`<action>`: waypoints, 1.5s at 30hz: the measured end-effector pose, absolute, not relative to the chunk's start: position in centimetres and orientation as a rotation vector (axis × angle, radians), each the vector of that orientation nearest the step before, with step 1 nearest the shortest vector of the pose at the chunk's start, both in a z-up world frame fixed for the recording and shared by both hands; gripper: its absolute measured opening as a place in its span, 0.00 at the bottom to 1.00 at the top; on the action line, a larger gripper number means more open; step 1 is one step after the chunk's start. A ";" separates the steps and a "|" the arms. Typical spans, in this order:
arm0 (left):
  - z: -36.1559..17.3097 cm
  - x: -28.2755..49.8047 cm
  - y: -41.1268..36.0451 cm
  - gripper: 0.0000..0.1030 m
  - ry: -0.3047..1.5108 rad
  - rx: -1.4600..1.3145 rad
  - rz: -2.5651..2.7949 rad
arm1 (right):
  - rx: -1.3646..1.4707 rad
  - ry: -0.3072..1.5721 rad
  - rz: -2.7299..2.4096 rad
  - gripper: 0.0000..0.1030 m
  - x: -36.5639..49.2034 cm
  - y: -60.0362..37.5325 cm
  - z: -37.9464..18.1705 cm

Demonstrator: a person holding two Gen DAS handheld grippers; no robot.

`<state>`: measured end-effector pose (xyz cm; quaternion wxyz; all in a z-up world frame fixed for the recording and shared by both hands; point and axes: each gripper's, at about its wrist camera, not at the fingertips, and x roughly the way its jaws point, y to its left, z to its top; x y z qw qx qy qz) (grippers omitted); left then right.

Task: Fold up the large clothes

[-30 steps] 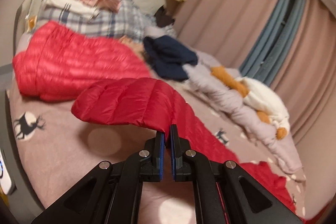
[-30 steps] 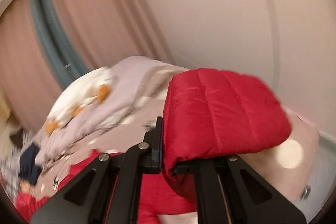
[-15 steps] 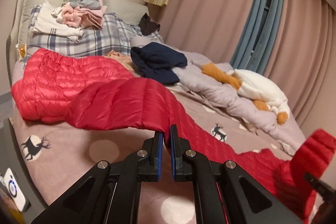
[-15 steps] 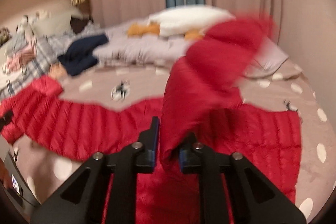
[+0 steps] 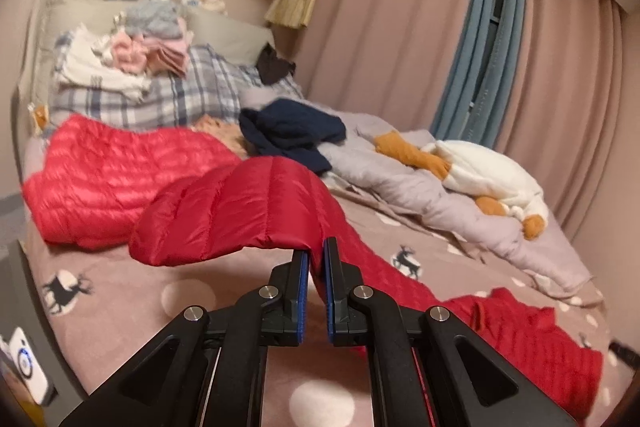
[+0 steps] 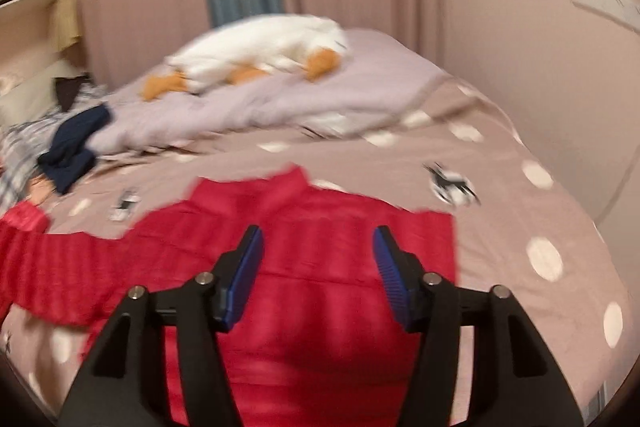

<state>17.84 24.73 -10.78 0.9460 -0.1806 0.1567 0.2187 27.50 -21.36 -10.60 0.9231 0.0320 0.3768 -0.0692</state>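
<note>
Pinkish-brown bedspread with white dots and little deer [image 5: 120, 307] fills the bottom of both views, with bare room at lower left in the left view and along the right side in the right view. One puffy red quilted jacket [image 6: 320, 267] lies flat across it in the middle. One long white and orange plush toy [image 5: 480, 175] lies at the far edge. The left gripper [image 5: 316, 259] is clamped on a red sleeve [image 5: 240, 211], lifted up. The right gripper [image 6: 318, 251] is opening, nothing between its tongs.
</note>
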 end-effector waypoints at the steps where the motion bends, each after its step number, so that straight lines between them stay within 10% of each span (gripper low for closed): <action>1: -10.7 17.9 24.6 0.04 0.318 -0.360 0.440 | 0.073 0.825 -0.175 0.46 27.9 -22.3 -12.5; 7: -10.0 19.6 23.2 0.04 0.338 -0.290 0.446 | -0.016 0.953 -0.207 0.42 28.4 -22.8 -19.7; 21: -4.9 24.2 7.3 0.04 0.287 -0.203 0.088 | 0.014 0.595 -0.240 0.42 19.3 -26.3 -4.7; 36: -13.4 27.0 -8.9 0.04 0.669 -0.169 -0.217 | 0.048 0.500 -0.321 0.43 13.0 -31.0 -0.6; 41: -11.7 26.0 -7.3 0.52 0.647 -0.242 -0.201 | 0.057 0.480 -0.317 0.43 12.1 -31.2 0.1; 45: -9.8 24.5 -6.0 0.61 0.531 -0.208 -0.098 | 0.060 0.474 -0.300 0.43 12.0 -30.6 0.5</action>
